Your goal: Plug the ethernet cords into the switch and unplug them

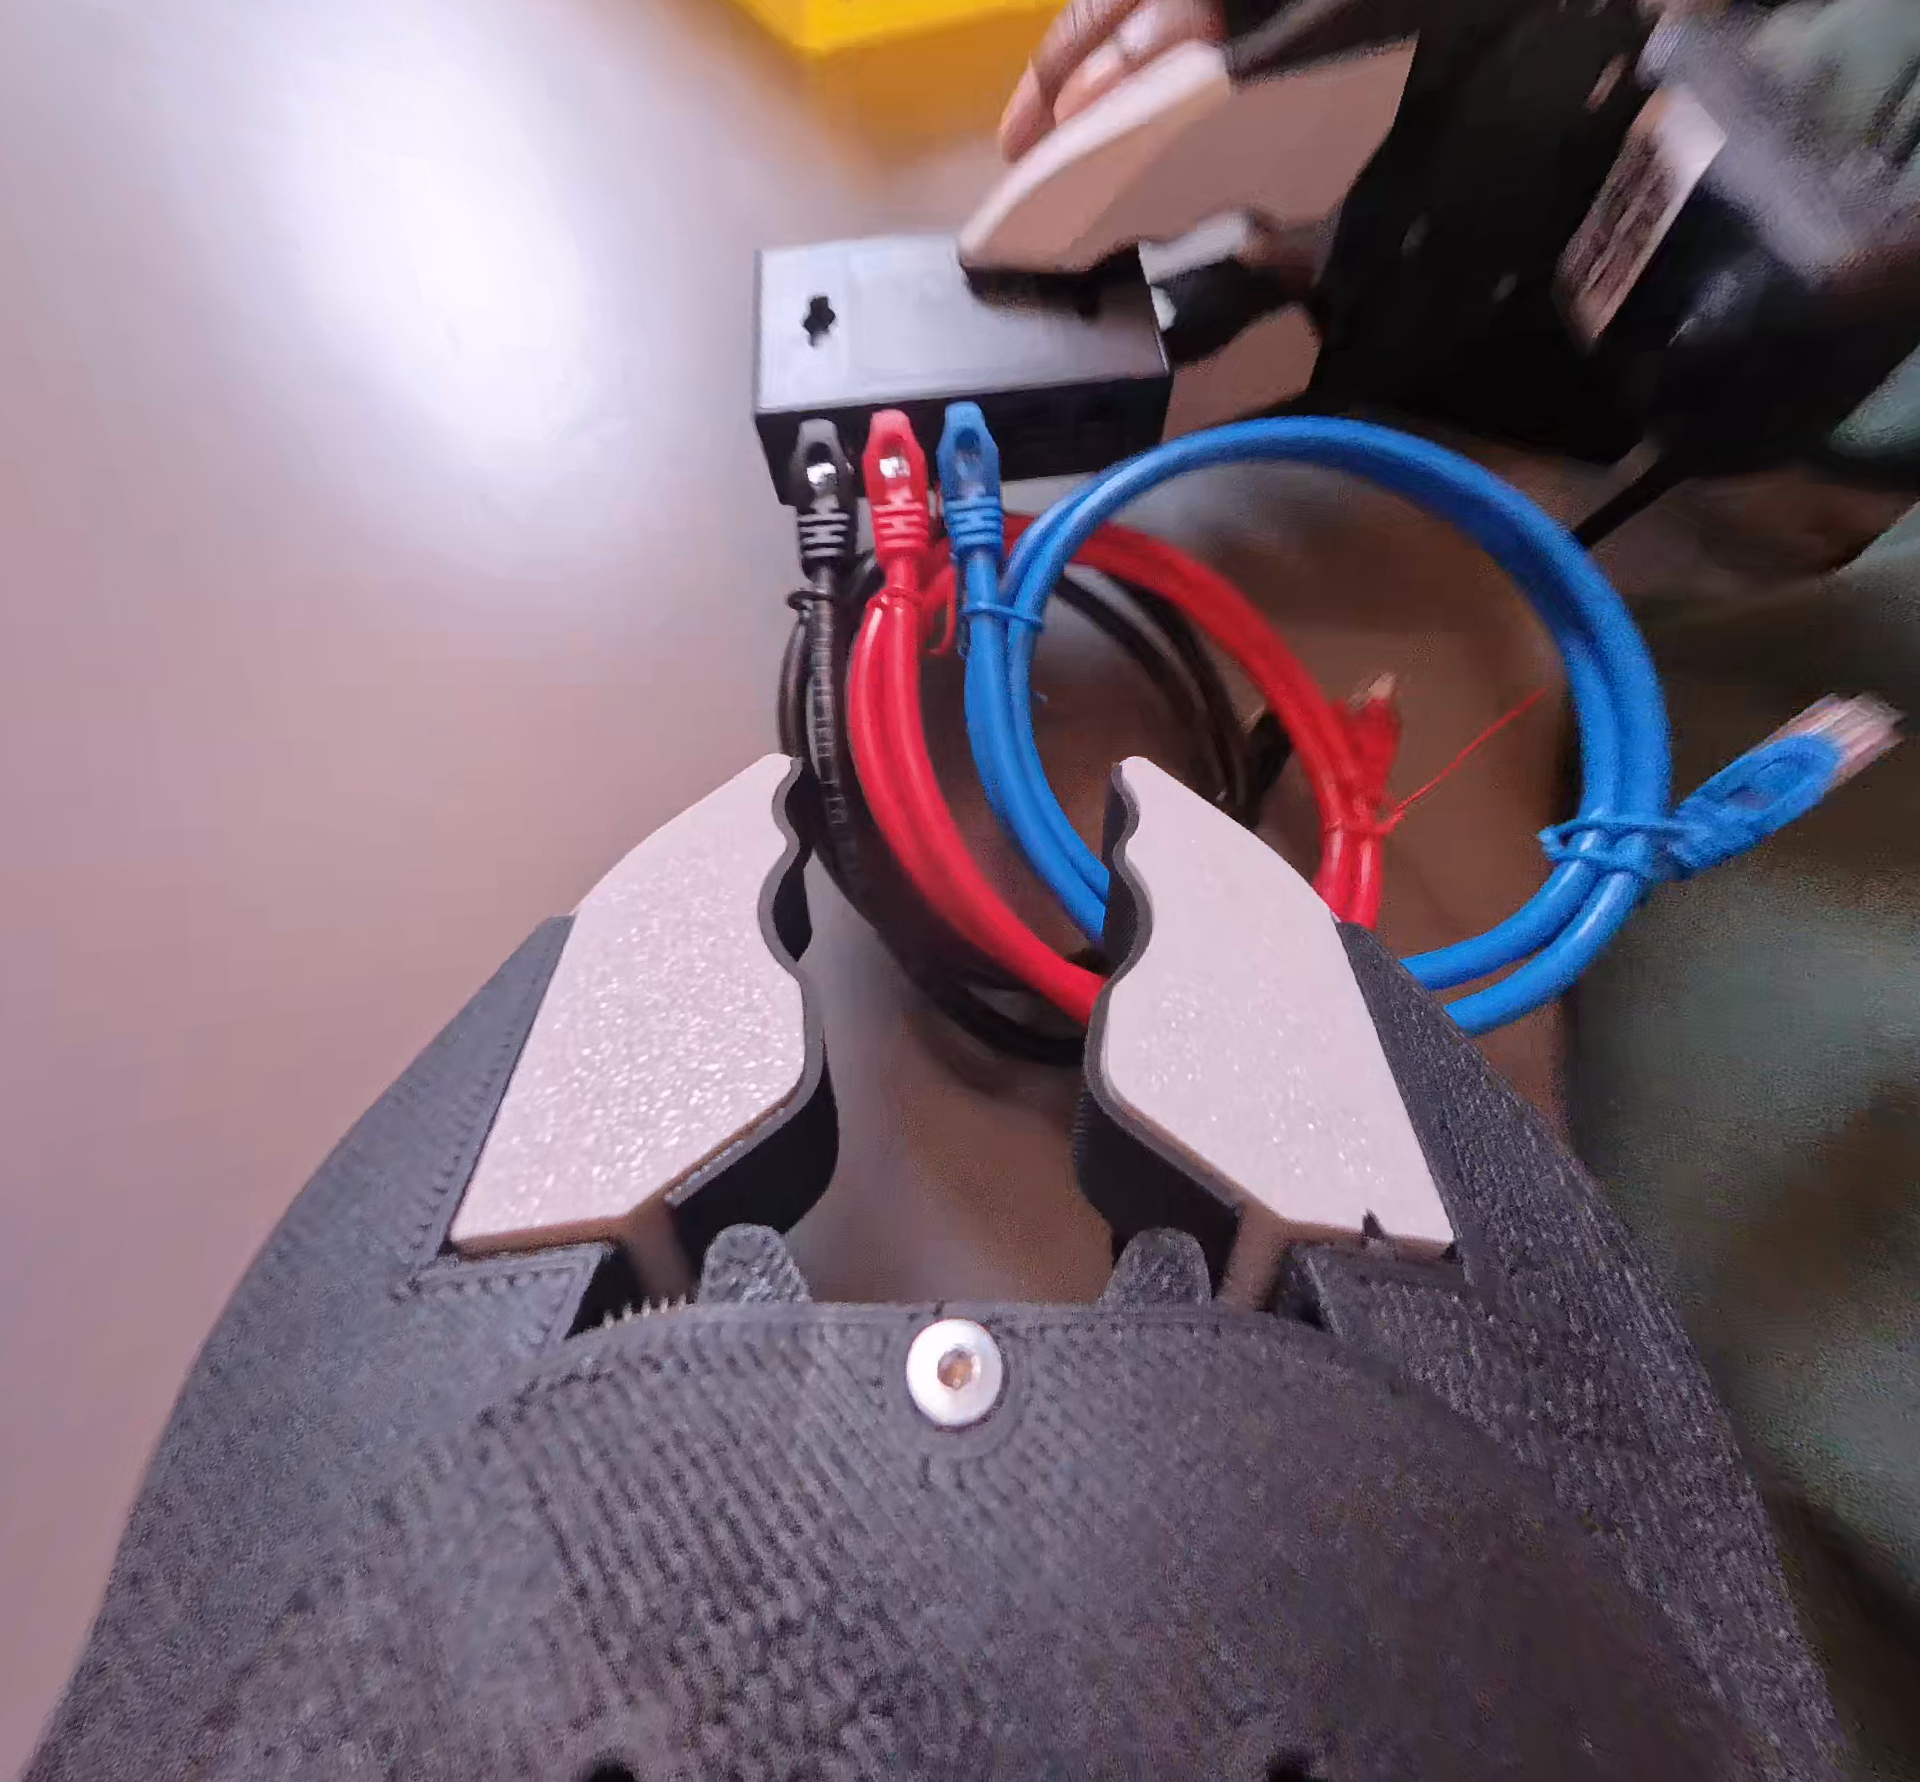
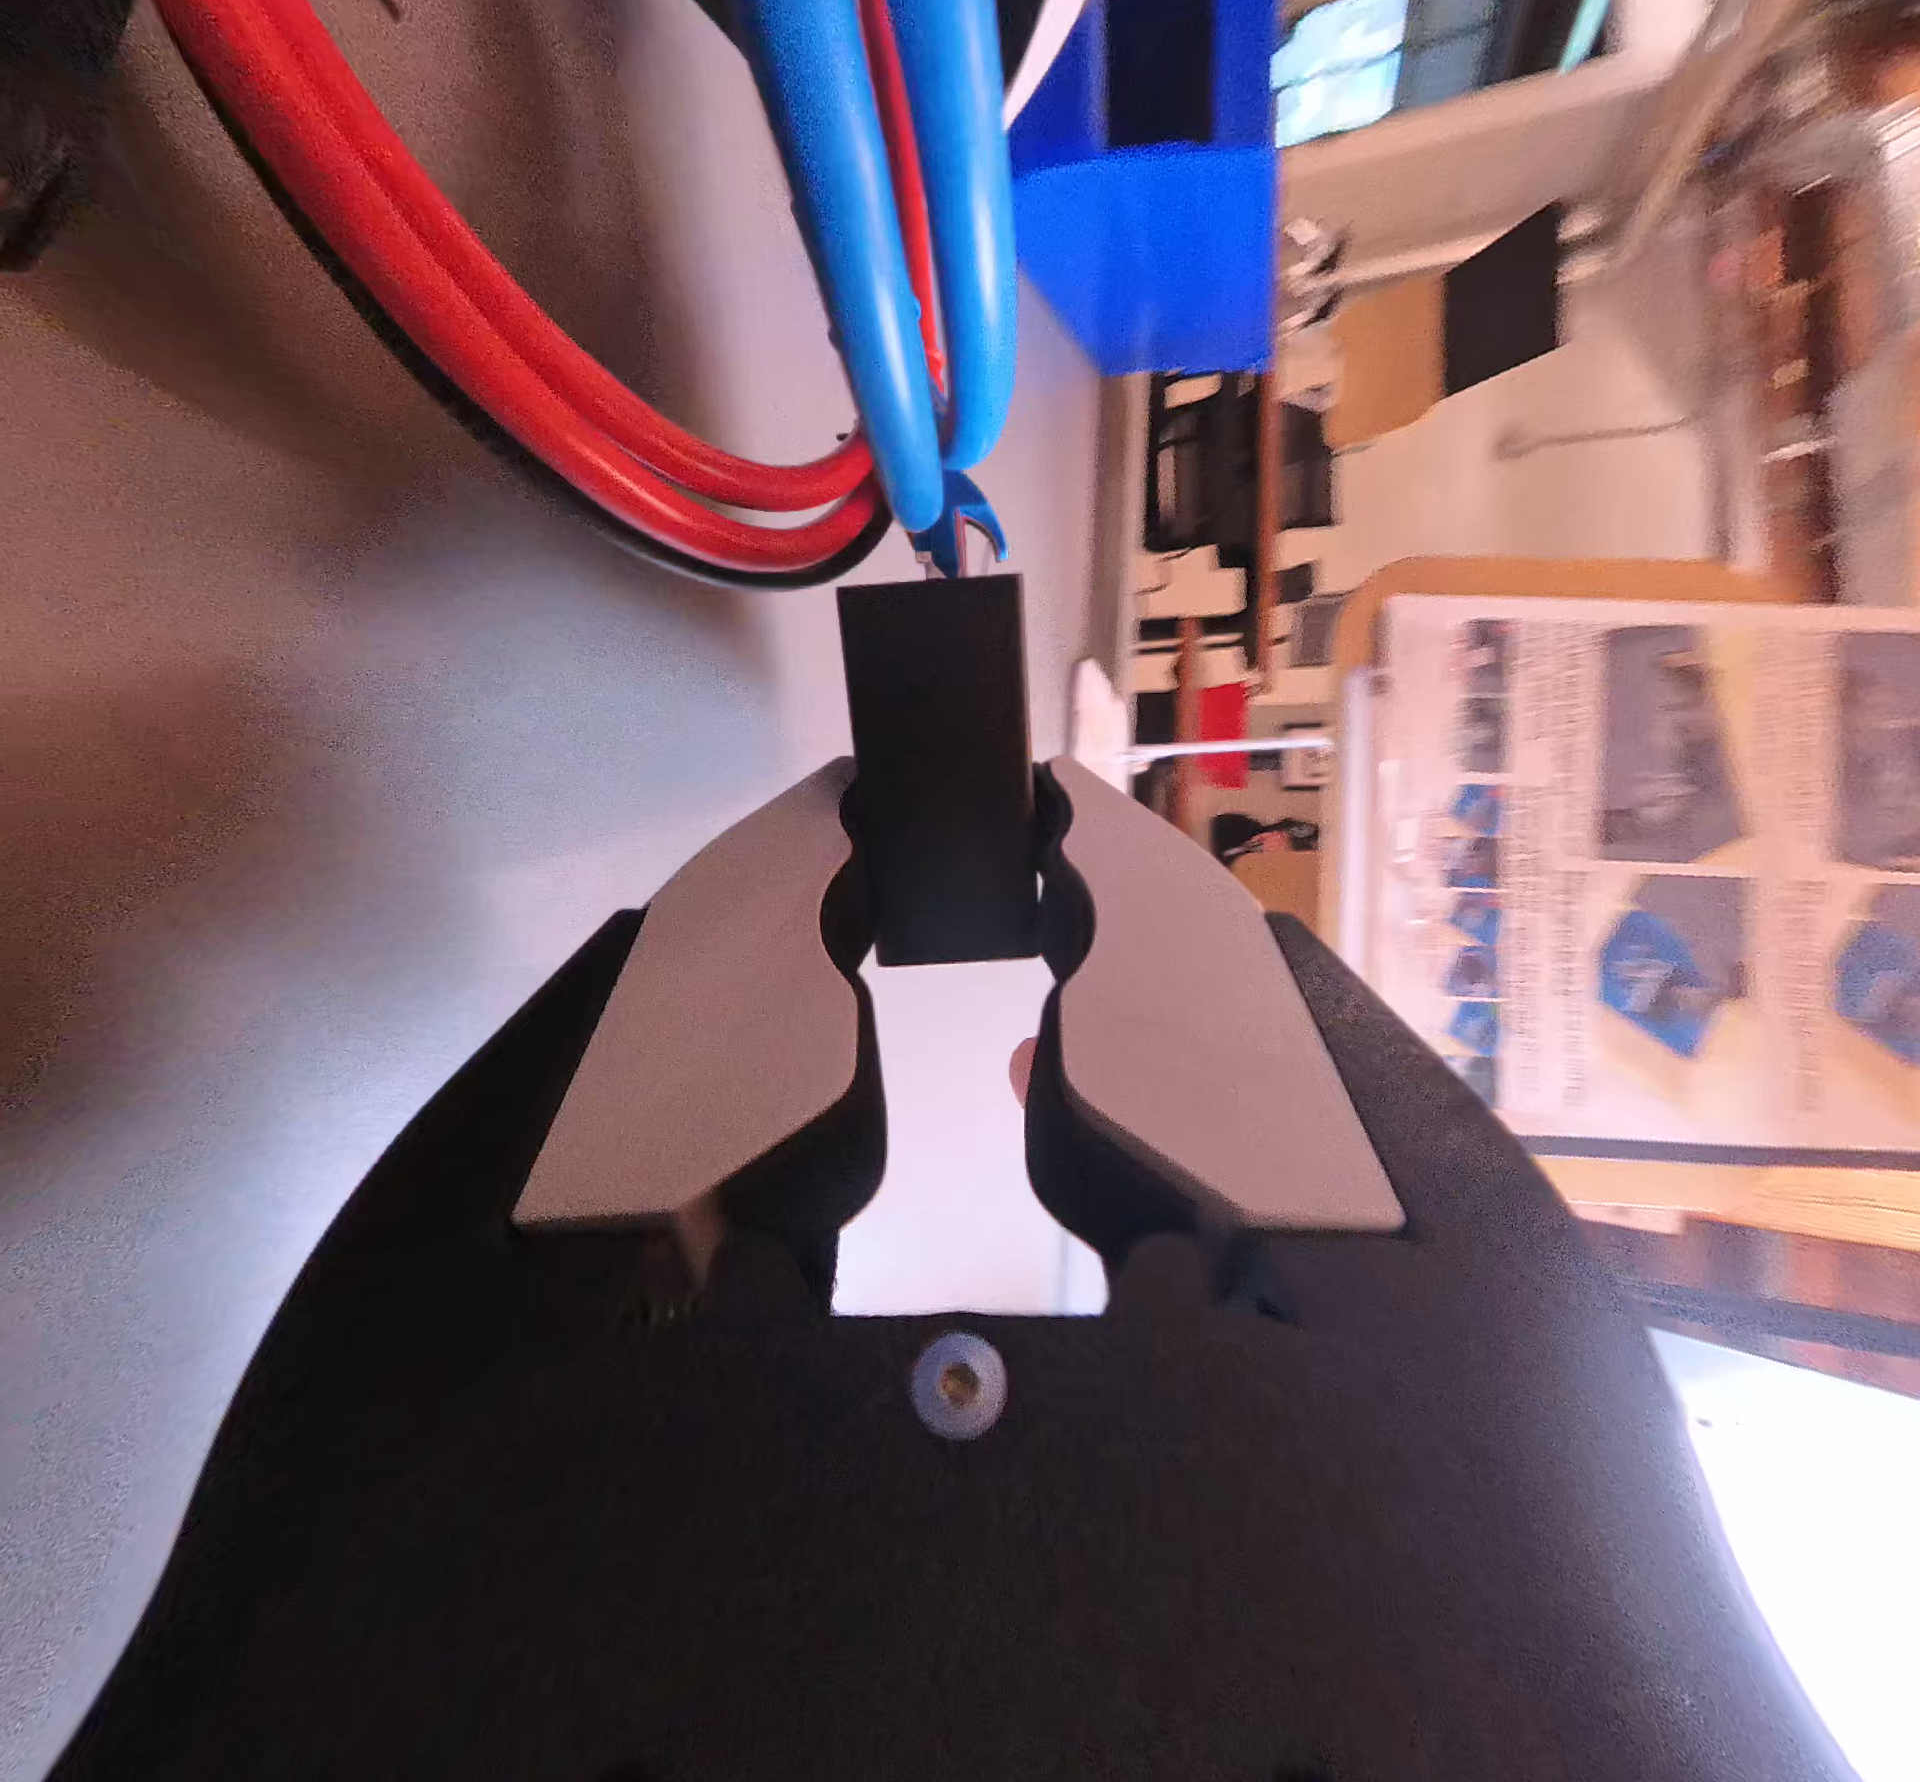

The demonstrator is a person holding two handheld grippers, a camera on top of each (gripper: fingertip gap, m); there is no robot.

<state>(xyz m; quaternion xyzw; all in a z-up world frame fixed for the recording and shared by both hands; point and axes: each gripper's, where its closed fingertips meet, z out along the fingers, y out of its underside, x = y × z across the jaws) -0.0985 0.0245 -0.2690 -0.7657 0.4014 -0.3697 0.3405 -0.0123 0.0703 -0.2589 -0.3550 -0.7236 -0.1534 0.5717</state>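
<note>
The switch (image 1: 956, 350) sits on the pale table (image 1: 364, 382) w/ black cord (image 1: 826, 496), red cord (image 1: 896, 485) and blue cord (image 1: 969, 475) all plugged side by side in its front ports; their tied coils lie in front. Right gripper (image 2: 943, 787) is clamped on the switch body, prob to brace it so a plug can be pulled w/o dragging the box. Left gripper (image 1: 951, 776) hovers just short of the coils, jaws apart, nothing held, lined up toward the plugs.

Left wrist view alone shows all 3 plugs seated, plus the loose blue end (image 1: 1808, 745). Right wrist view alone shows both pads (image 2: 1060, 839) touching the switch's sides; plugs mostly hidden behind it there
</note>
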